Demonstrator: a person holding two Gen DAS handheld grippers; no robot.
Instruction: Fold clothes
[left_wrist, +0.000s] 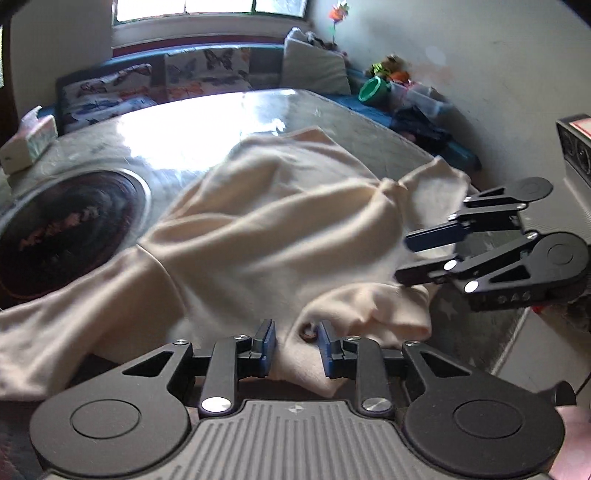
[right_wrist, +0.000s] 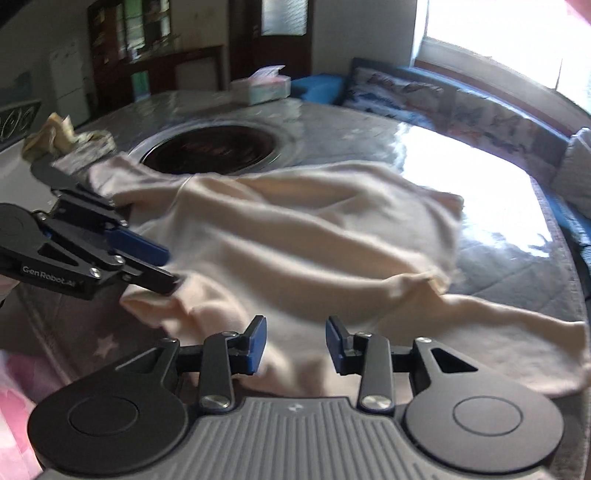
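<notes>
A cream long-sleeved garment lies rumpled across the shiny table; it also shows in the right wrist view. My left gripper has its jaws parted, with a fold of the garment's near edge between the blue pads; it also shows at the left of the right wrist view. My right gripper is open just above the garment's near hem, holding nothing. It shows at the right of the left wrist view, its fingers over the garment's right edge.
A round dark recessed burner sits in the table beside the garment's sleeve. A tissue box stands at the far edge. A crumpled cloth lies at the left. A cushioned bench and toys line the wall.
</notes>
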